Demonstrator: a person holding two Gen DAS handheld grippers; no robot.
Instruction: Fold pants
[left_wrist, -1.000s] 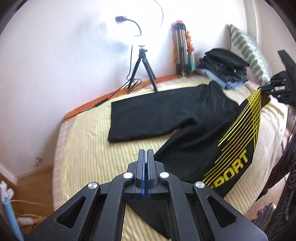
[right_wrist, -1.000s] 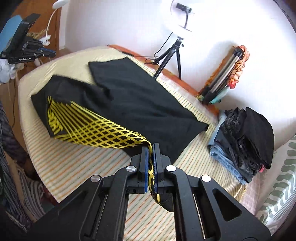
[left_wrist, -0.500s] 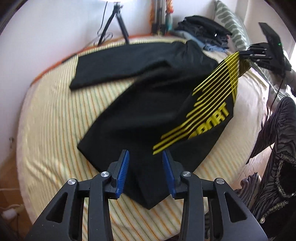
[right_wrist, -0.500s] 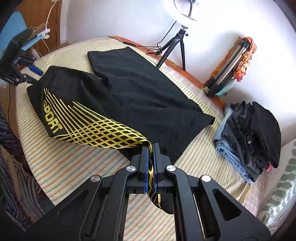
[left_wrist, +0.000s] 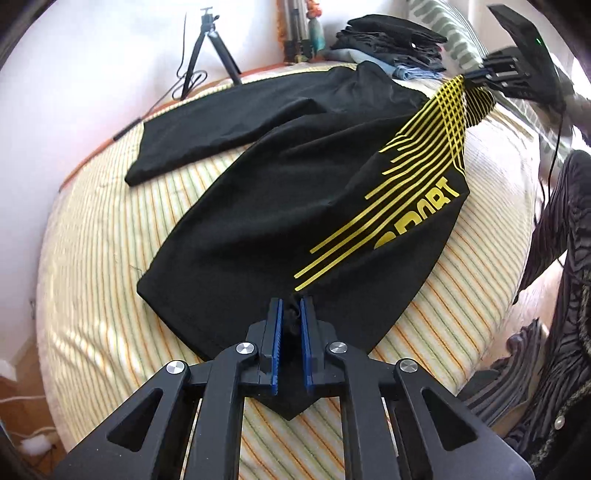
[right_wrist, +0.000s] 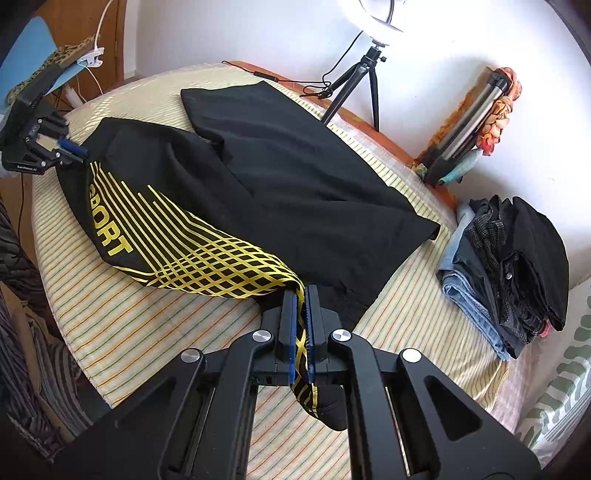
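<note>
Pants (left_wrist: 280, 221) fill the left wrist view, black with yellow stripes and lettering, spread over the striped bed (left_wrist: 92, 266) from six o'clock up toward one o'clock. Our left gripper (left_wrist: 291, 325) sits at six o'clock with its blue pads nearly together and a bunch of black fabric at the leg hem between them; we judge it pinches that fabric, though a narrow gap still shows. At one o'clock our right gripper (left_wrist: 476, 75) holds the striped waist end lifted off the bed, so the near leg hangs in a taut line between our two tools, presumably so we can carry it as one flat panel onto the other leg, which lies flat toward eleven o'clock. Turning to the right wrist view, our right gripper (right_wrist: 302, 295) at six o'clock is closed tight on the yellow-lattice cloth, whose end drapes down behind the pads. From there the pants (right_wrist: 295, 173) run to ten o'clock, where the left gripper (right_wrist: 74, 149) meets the hem. A stack of folded clothes (right_wrist: 517, 258) rests at three o'clock, well apart, and a tripod (right_wrist: 354, 81) stands at twelve o'clock.
</note>
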